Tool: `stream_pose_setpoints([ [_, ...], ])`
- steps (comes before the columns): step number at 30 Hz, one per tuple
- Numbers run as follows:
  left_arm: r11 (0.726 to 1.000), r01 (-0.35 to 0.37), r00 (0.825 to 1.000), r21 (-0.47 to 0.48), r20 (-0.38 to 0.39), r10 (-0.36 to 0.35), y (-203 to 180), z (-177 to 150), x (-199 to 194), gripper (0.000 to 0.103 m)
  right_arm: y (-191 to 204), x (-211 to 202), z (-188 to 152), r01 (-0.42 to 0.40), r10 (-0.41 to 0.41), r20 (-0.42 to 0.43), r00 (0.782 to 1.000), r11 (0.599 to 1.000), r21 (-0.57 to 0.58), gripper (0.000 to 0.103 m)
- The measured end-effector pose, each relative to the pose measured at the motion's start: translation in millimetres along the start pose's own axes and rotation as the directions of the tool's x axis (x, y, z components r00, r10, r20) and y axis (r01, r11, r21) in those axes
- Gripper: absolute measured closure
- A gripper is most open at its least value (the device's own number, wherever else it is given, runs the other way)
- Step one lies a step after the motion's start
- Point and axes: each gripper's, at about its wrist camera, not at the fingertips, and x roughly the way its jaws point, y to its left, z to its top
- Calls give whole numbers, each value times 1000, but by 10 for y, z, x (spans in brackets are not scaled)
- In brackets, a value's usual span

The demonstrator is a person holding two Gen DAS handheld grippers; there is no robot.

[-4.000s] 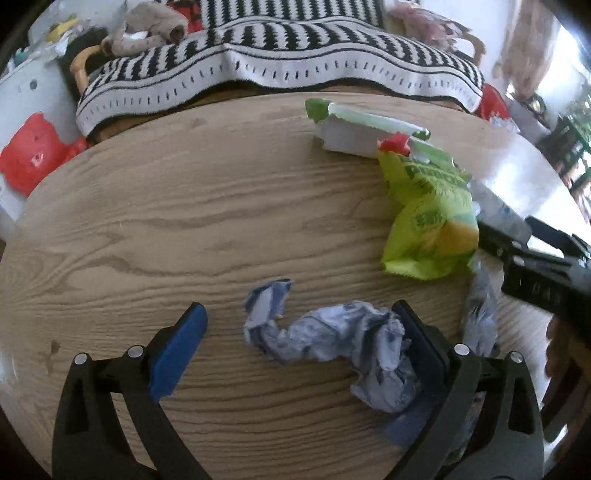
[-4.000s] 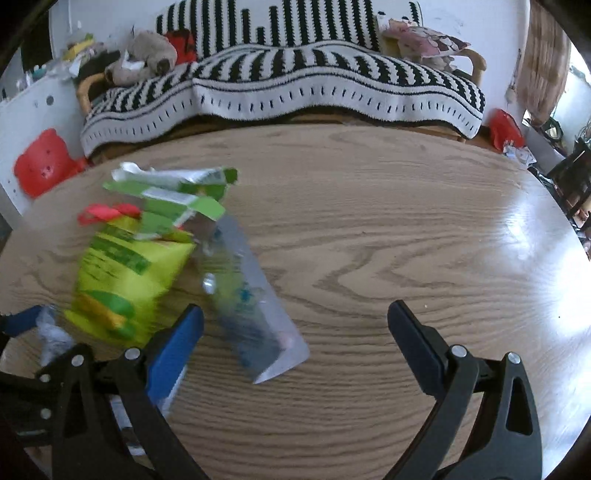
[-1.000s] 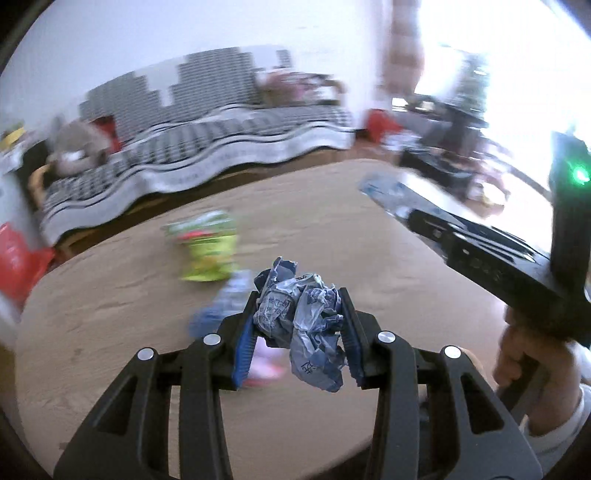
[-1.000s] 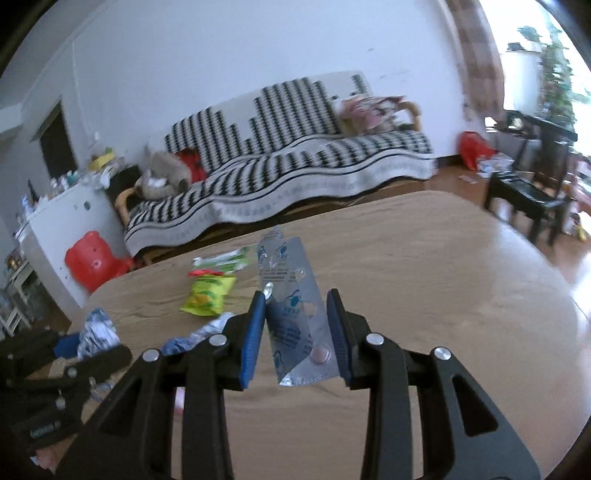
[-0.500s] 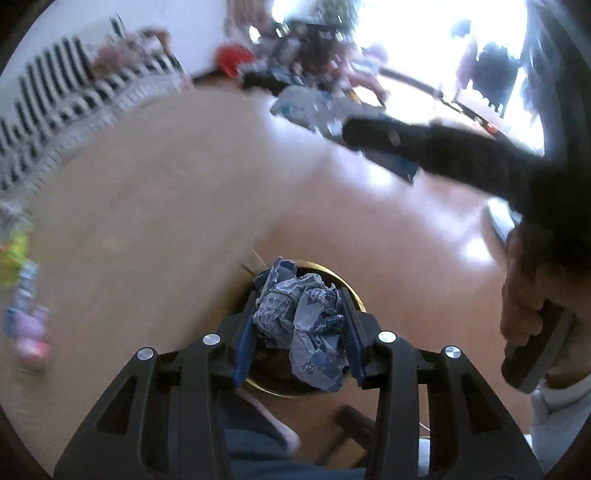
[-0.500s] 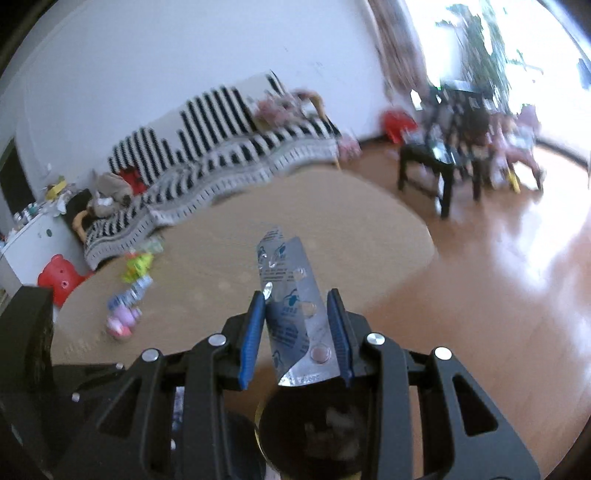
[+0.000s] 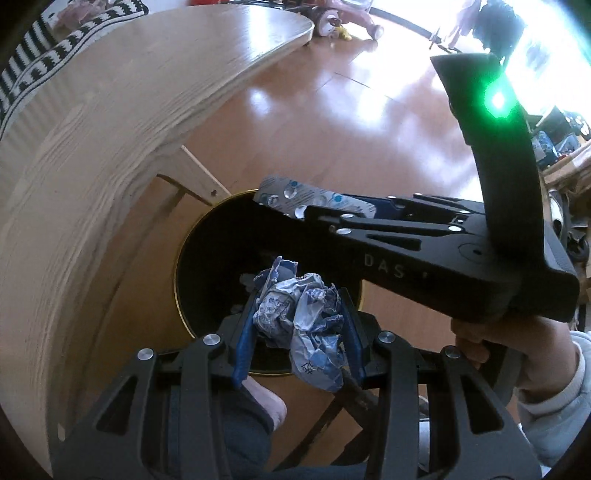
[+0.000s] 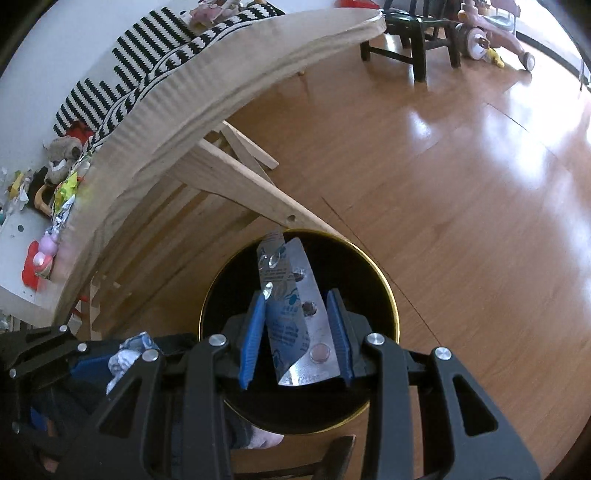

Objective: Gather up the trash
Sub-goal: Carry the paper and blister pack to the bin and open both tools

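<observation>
Left claw (image 7: 297,328) clamped narrow on a crumpled blue-and-white wrapper (image 7: 301,317), blue pads (image 7: 243,343) pressing it from both sides, a loose tail of it hanging below the fingertips. Held directly above the near part of a round black bin (image 7: 192,236) with a gold rim, standing on the wooden floor (image 7: 332,122). Scraps dimly visible inside the bin, too dark to identify.

Right claw (image 8: 295,328) likewise pinched narrow, gripping a silver blister pack (image 8: 295,306) folded lengthwise, upright between the pads, one pinkish pill (image 8: 319,352) showing near its lower end. Poised over the open mouth of the same bin (image 8: 384,295). From the left wrist view, the right claw (image 7: 314,212) reaching in from the right across the bin's far side, blister pack (image 7: 295,197) sticking out past its tip, a green light (image 7: 496,99) glowing on its upright handle, a hand (image 7: 517,354) wrapped around the grip.

Beyond, the light wooden worktop (image 8: 207,92) curving along the left, its slanted leg (image 8: 258,195) ending just beside the bin. More wrappers (image 8: 64,195) lying at the worktop's far left edge. Striped sofa (image 8: 122,66) behind, dark chair (image 8: 413,40) and pink ride-on toy (image 8: 487,33) farther across the floor.
</observation>
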Motion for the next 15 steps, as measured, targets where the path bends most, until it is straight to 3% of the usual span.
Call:
stream_pose_setpoints([
  [1,1000,-2,1000,-5,-7,2,2,-3,24,59,-27,-2,-11,-7,7,-3,1000,1000,13,67],
  [2,1000,-5,1000,-10,-18,4,6,-11,50,50,-35,9,-21,-16,16,-6,1000,1000,26,66],
  [5,1000,-3,1000,-11,-29,3,90,-24,78,17,-55,24,33,-38,39,-8,999,996,77,19],
  [6,1000,-10,1000,-10,-17,10,96,-29,53,15,-67,-22,33,-37,36,17,999,996,81,14],
  [9,1000,-22,999,-20,25,23,110,-30,-37,11,-49,-134,71,-43,39,53,998,996,76,6],
  [15,995,-97,986,-27,130,100,281,-27,-459,11,106,-366,193,22,-27,124,992,999,37,6],
])
